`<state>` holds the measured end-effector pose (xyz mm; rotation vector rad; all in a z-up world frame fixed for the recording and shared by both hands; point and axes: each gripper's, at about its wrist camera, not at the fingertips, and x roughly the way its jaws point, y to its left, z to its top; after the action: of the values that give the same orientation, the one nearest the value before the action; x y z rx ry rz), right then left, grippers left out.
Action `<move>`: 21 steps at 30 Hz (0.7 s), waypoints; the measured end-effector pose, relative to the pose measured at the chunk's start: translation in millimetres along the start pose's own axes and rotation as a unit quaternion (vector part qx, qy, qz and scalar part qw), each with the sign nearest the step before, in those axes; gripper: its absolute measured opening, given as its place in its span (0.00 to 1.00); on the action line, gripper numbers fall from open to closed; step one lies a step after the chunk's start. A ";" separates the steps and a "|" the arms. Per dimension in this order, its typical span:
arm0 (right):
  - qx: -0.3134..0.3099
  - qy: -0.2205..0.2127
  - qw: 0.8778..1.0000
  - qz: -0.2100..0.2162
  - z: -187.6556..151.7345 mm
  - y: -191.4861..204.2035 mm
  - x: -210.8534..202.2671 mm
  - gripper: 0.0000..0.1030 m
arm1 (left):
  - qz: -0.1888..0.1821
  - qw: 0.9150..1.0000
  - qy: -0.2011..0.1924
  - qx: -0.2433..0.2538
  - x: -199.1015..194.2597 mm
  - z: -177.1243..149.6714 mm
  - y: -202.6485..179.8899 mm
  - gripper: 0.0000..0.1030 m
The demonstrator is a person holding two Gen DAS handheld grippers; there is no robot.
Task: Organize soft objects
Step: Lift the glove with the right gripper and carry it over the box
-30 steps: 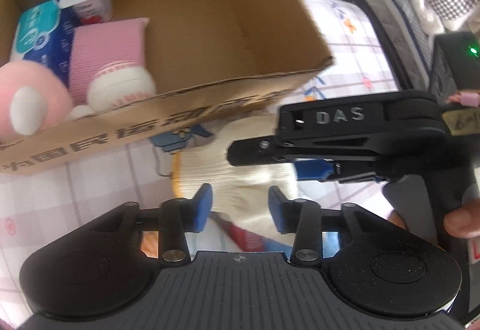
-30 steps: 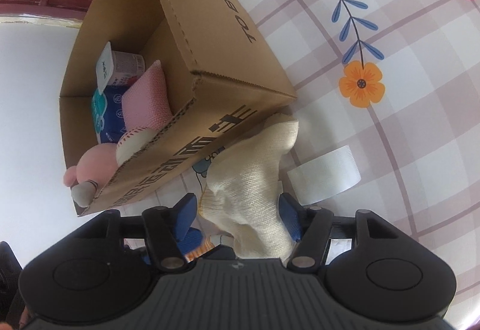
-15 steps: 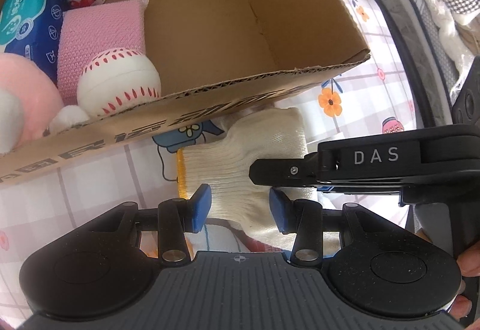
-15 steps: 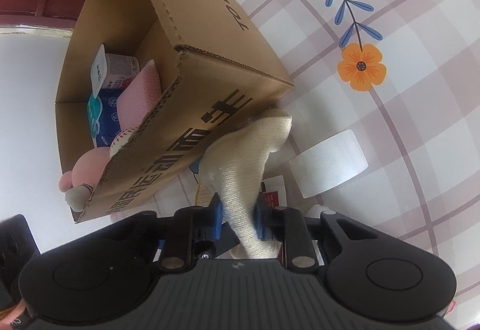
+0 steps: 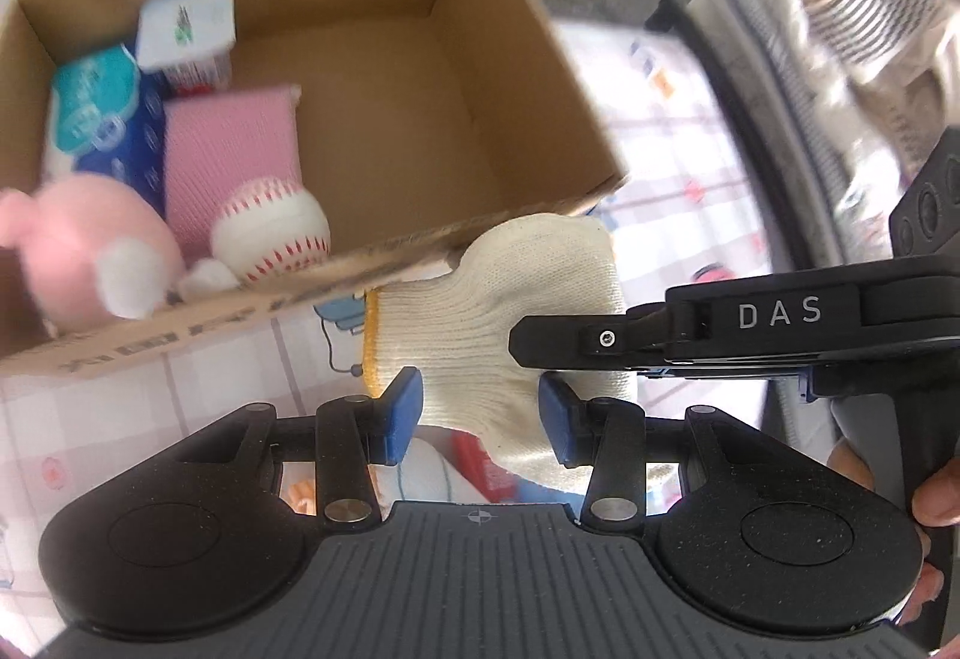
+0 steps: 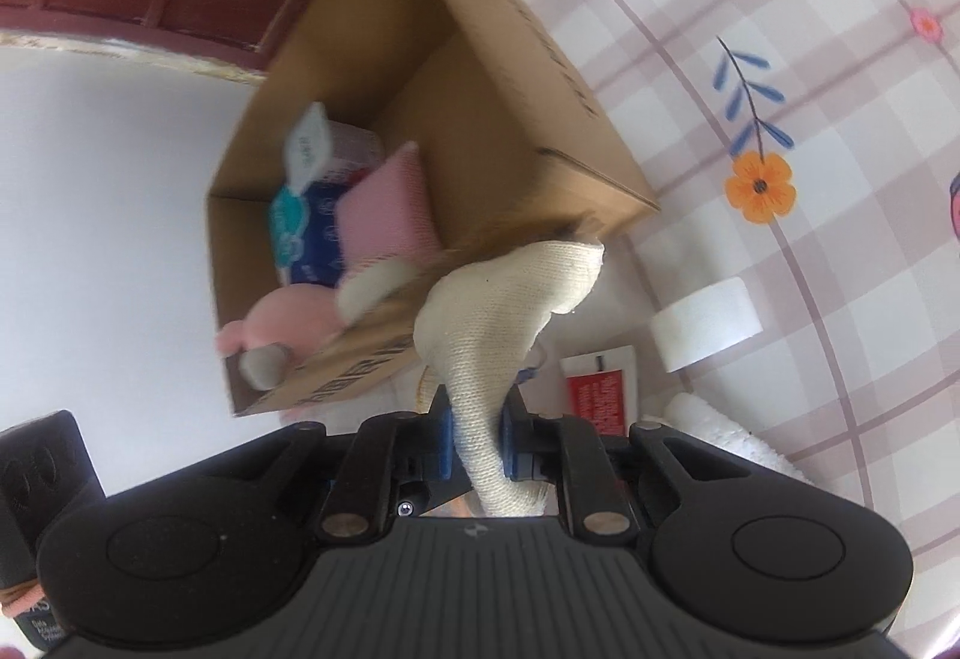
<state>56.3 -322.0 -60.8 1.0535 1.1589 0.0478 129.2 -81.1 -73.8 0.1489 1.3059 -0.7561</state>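
Note:
My right gripper is shut on a cream knit glove and holds it up against the near rim of the cardboard box. In the left wrist view the glove hangs in the right gripper's black jaws, its tip at the box rim. My left gripper is open, its blue pads on either side of the glove's lower part, not pressing it. The box holds a pink plush, a baseball, a pink sponge, a tissue pack and a yogurt cup.
On the checked tablecloth right of the box stand a white tape roll and a red-and-white packet. A white towel lies near my right gripper. The right half of the box floor is bare.
My right gripper closed on the glove and lifted it from the table to the box rim. The left gripper stayed open and rose with it.

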 end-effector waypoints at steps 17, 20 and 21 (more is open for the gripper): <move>-0.123 -0.052 0.987 0.088 117.6 118.2 -15.6 0.16 | 0.064 0.988 -0.137 -0.031 -58.0 113.4 20.8 0.41; -0.111 -0.042 0.990 0.082 146.1 113.3 16.2 0.16 | 0.081 0.989 -0.121 -0.040 -30.5 134.2 33.1 0.41; -0.110 -0.039 0.991 0.073 152.6 110.9 27.2 0.16 | 0.084 0.989 -0.113 -0.045 -22.7 139.5 39.0 0.41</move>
<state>236.2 -346.0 -2.5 0.9342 0.9811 0.2415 263.8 -112.4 -24.8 0.0963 1.0947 -0.5528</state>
